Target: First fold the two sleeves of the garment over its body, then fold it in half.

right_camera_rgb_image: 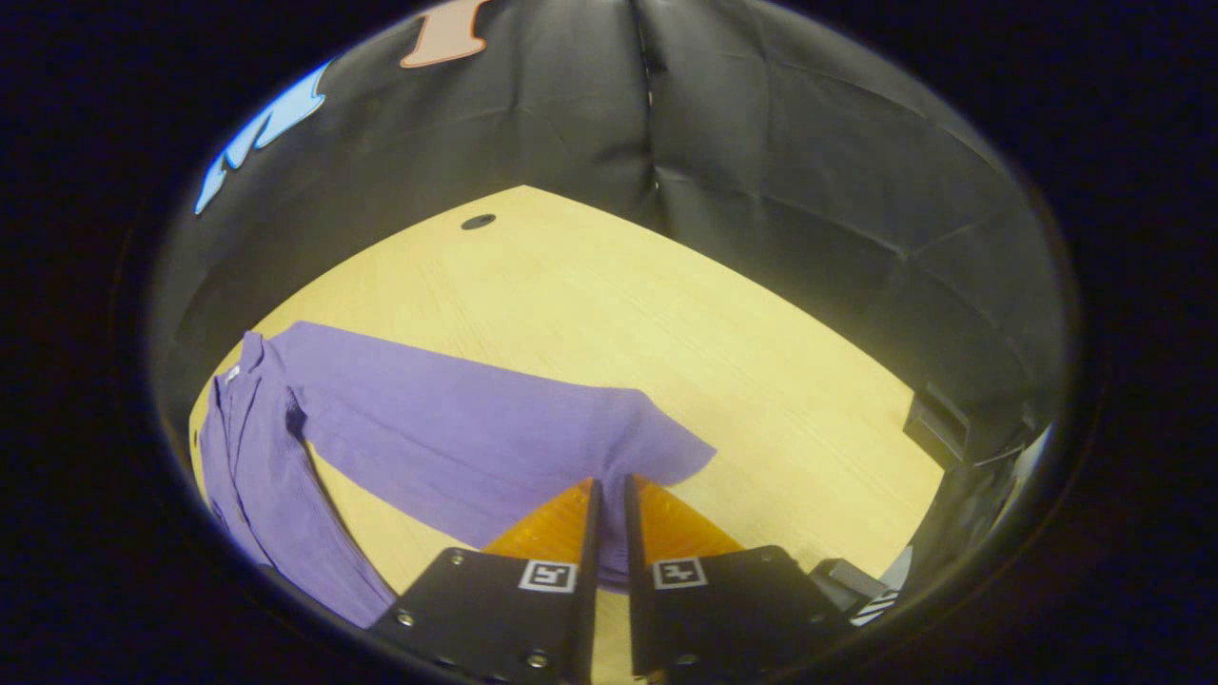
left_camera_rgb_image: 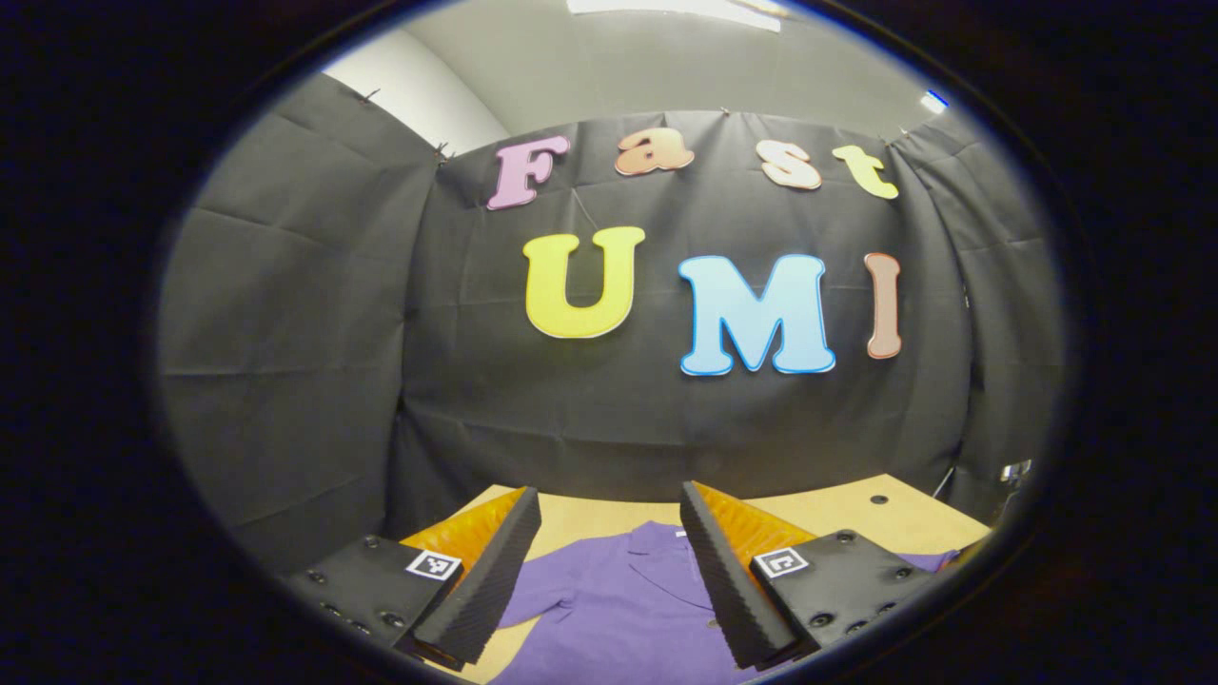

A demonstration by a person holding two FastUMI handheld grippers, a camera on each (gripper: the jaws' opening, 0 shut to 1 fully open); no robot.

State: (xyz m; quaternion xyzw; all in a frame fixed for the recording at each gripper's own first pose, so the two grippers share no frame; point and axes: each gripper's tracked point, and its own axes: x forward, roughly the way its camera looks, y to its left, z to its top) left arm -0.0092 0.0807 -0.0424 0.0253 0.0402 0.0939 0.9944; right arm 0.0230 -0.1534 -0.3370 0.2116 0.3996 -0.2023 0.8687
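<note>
Garment (right_camera_rgb_image: 457, 428) flat on table (right_camera_rgb_image: 666, 314); right gripper (right_camera_rgb_image: 609, 495) fingers nearly closed, left gripper (left_camera_rgb_image: 609, 533) wide.

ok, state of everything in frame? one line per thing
purple shirt: lying on the table, collar toward the wall, not folded in half.
sleeve: stretched out flat to the side, not yet folded over the body.
left gripper: open, fingers wide apart above the shirt.
right gripper: fingers nearly together at the sleeve's end; whether they pinch the cloth is unclear.
table: bare wood around the shirt.
</note>
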